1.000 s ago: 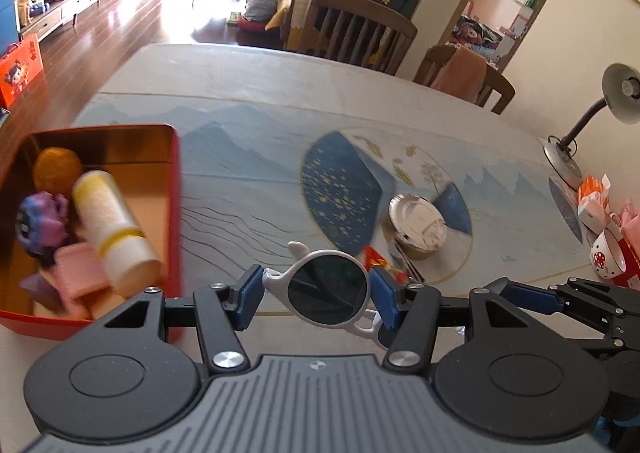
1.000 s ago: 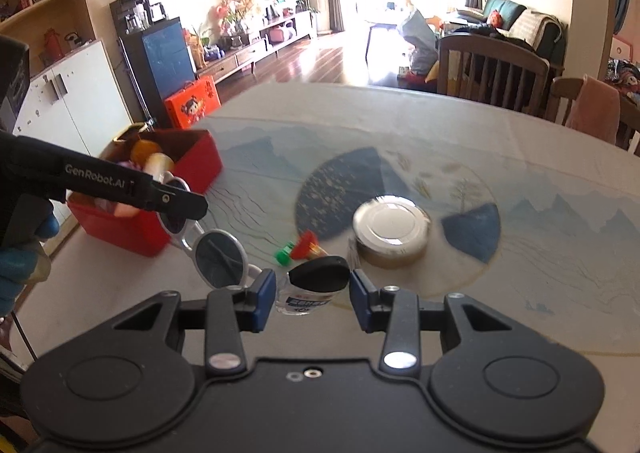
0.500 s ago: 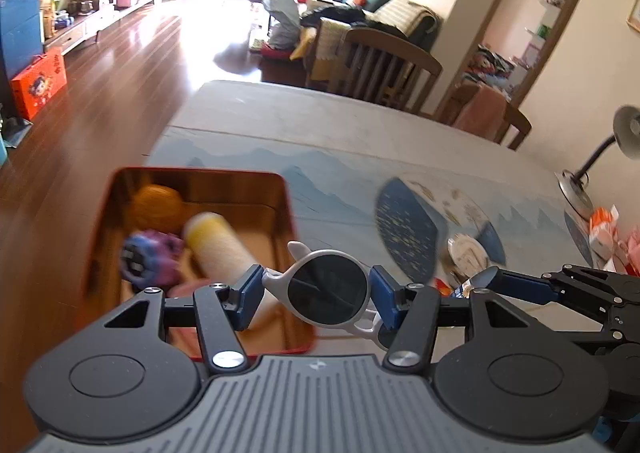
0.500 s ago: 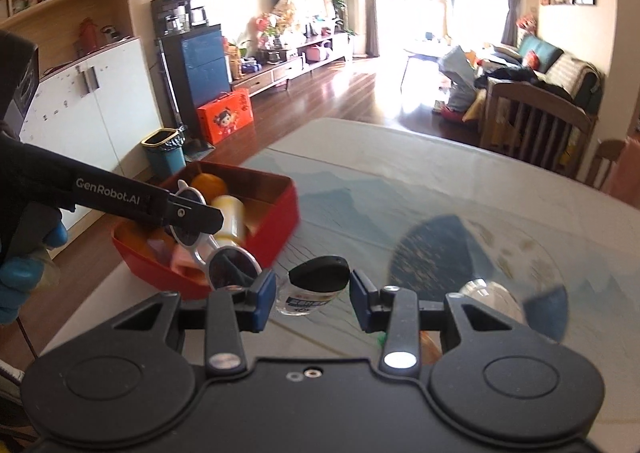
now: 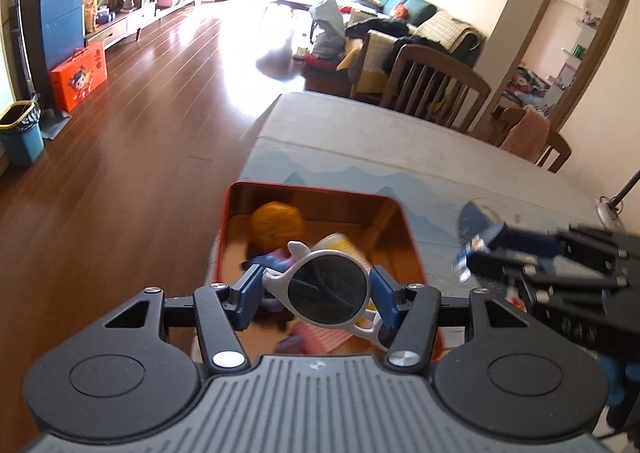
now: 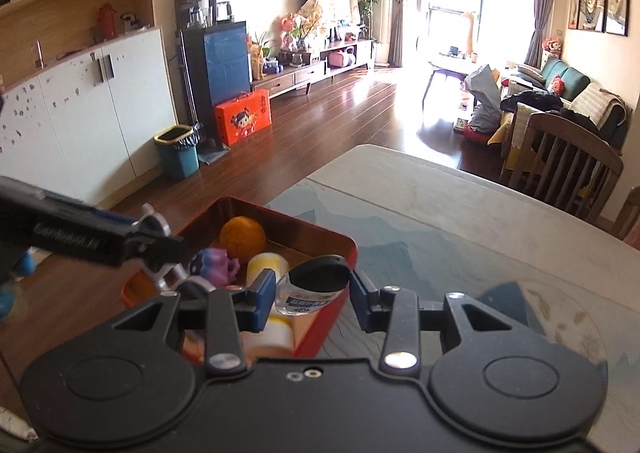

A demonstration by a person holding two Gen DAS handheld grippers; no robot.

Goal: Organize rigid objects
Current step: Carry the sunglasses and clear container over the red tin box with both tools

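My left gripper [image 5: 316, 293] is shut on white-framed sunglasses [image 5: 326, 285] with dark lenses, held above the red tin box [image 5: 412, 253]. My right gripper [image 6: 312, 293] is shut on a small clear bottle with a black cap [image 6: 316, 281], held over the box's near right rim [image 6: 340, 241]. The box holds an orange ball [image 6: 242, 239], a purple toy [image 6: 216, 265], a cream and yellow cylinder [image 6: 266, 267] and pink pieces [image 5: 320, 337]. The left gripper [image 6: 160, 249] shows blurred in the right wrist view, the right gripper [image 5: 520, 253] in the left wrist view.
The box sits at the table's left edge, with wooden floor [image 5: 120, 133] beyond. The patterned tablecloth [image 6: 440, 237] stretches right. Wooden chairs [image 5: 436, 85] stand at the far side. A lamp base [image 5: 608, 209] is at the far right.
Both grippers have swung left with their loads, from above the middle of the table to above the red box. The round tin and small items have left the views.
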